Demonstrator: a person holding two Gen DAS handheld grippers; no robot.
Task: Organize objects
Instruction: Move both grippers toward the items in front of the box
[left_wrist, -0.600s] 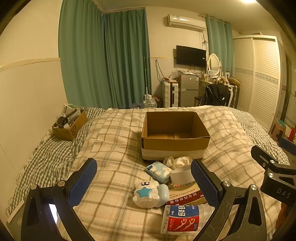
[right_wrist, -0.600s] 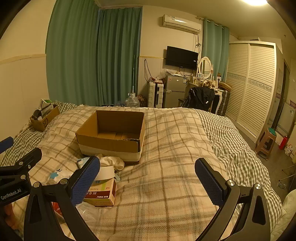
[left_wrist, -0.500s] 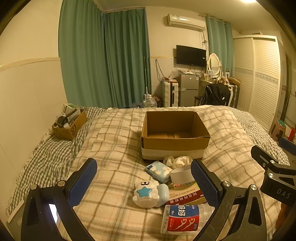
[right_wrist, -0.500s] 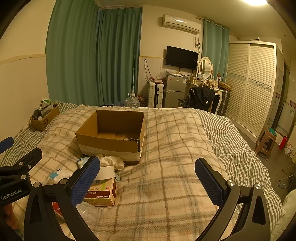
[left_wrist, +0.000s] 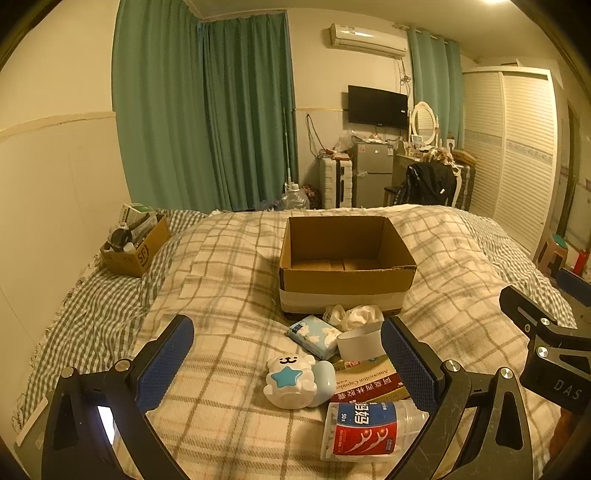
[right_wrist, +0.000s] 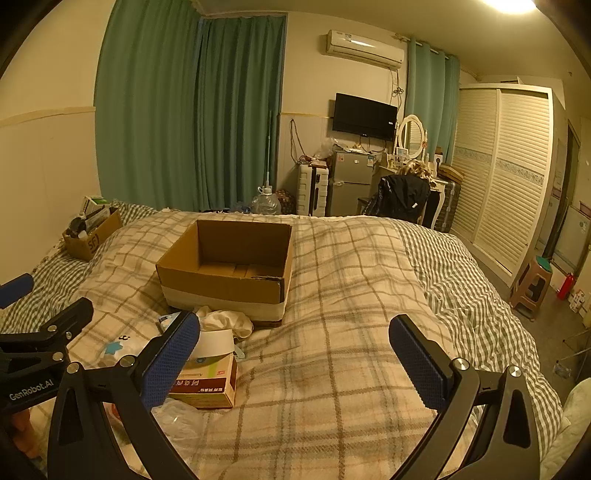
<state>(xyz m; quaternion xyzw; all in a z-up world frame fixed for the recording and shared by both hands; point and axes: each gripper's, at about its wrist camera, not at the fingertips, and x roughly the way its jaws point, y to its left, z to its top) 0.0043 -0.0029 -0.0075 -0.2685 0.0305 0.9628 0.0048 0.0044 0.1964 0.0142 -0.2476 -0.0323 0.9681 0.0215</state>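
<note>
Spread wide and holding nothing: left gripper, blue pads poised over a cluster of small items on the plaid blanket. Equally wide apart and holding nothing: right gripper, over bare blanket to the right of the cluster. Just beyond the items, an open cardboard box with a pale band around its base, nothing visible inside. Touching its near wall, crumpled white tissue; beside that, a blue cloud-print tissue pack and a white paper cup lying on its side. Nearer, a white bear-shaped case with a blue star, leaning against a light-blue part. Under the cup, a maroon medicine box printed "Amoxicillin Capsules" upside down. Closest, a clear floss-pick tub on its side, red-and-blue label marked "50" plus Chinese characters. Far left by the wall, a small carton marked "SF", full of clutter. Lettering on the tools: "DAS" on the right one, "GenRobot.AI" on the left.
</note>
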